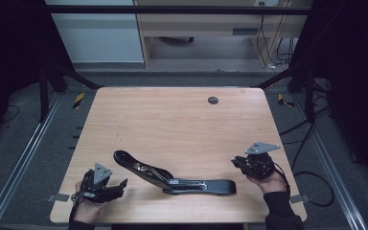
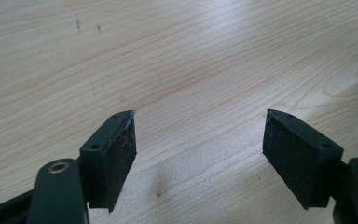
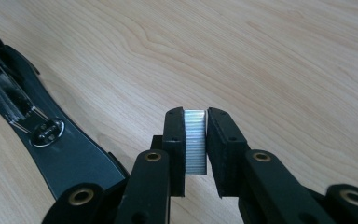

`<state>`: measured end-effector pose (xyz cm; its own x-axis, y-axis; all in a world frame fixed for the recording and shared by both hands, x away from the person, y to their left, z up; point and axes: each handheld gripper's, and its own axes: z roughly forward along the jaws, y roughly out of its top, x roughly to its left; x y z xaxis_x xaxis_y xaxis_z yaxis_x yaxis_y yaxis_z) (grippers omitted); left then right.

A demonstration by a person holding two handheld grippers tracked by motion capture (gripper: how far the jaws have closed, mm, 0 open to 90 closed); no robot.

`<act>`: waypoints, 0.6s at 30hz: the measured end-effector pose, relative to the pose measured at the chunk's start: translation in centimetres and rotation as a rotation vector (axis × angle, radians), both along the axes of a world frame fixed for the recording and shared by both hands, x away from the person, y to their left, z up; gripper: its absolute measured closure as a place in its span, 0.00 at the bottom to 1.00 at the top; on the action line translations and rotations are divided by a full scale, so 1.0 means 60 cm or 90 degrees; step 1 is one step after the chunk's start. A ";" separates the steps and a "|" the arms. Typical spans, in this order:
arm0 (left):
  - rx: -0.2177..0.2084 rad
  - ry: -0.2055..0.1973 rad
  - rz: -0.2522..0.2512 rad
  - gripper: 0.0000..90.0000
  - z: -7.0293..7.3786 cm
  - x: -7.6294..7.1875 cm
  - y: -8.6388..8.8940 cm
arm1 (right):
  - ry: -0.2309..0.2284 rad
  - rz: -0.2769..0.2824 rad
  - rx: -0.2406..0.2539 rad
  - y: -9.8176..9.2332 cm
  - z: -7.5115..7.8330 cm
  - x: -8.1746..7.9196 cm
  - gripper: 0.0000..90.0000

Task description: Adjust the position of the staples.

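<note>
A black stapler (image 1: pixel 172 175), swung open flat with its metal channel up, lies near the table's front edge; in the right gripper view the stapler (image 3: pixel 51 135) runs along the left side. My right gripper (image 3: pixel 196 114) is shut on a silvery strip of staples (image 3: pixel 195 142), held upright between the pads. It hovers right of the stapler's end, right gripper (image 1: pixel 237 162) pointing left. My left gripper (image 1: pixel 120 184) rests at the front left, just left of the stapler. Its jaws stand wide apart, left gripper (image 2: pixel 200 114) over bare wood with nothing between them.
The wooden table (image 1: pixel 172 120) has a round dark cable hole (image 1: pixel 213 100) at the back. Black frame legs and cables surround it on the floor. A pale cabinet (image 1: pixel 196 24) stands behind.
</note>
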<state>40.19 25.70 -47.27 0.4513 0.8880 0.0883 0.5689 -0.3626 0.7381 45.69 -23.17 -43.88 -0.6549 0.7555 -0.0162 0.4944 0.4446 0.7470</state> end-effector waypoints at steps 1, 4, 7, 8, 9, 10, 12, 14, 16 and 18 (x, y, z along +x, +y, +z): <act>0.000 0.000 0.000 0.28 0.000 0.000 0.000 | 0.002 0.001 0.006 0.002 0.002 0.000 0.86; 0.000 0.001 0.001 0.28 0.000 0.000 0.000 | 0.004 0.016 0.005 0.007 0.007 0.002 0.87; -0.001 0.002 0.001 0.28 -0.001 0.001 0.000 | 0.001 0.034 0.005 0.014 0.012 0.002 0.87; -0.001 0.002 0.001 0.28 -0.001 0.000 0.000 | 0.001 0.041 0.008 0.017 0.013 0.003 0.86; -0.002 0.001 0.001 0.28 0.000 0.000 0.000 | 0.000 0.047 0.005 0.020 0.015 0.003 0.87; -0.002 0.001 0.001 0.28 0.000 0.000 0.000 | 0.000 0.051 0.001 0.023 0.017 0.004 0.86; -0.002 0.002 0.001 0.28 0.000 0.000 0.001 | -0.002 0.064 0.008 0.028 0.019 0.005 0.87; -0.002 0.002 0.001 0.28 -0.001 0.001 0.000 | 0.002 0.072 0.004 0.034 0.020 0.005 0.87; -0.002 0.003 0.000 0.28 -0.001 0.001 0.000 | 0.001 0.078 0.001 0.038 0.021 0.004 0.87; -0.002 0.002 0.000 0.28 -0.001 0.000 0.000 | -0.002 0.085 0.000 0.041 0.025 0.004 0.87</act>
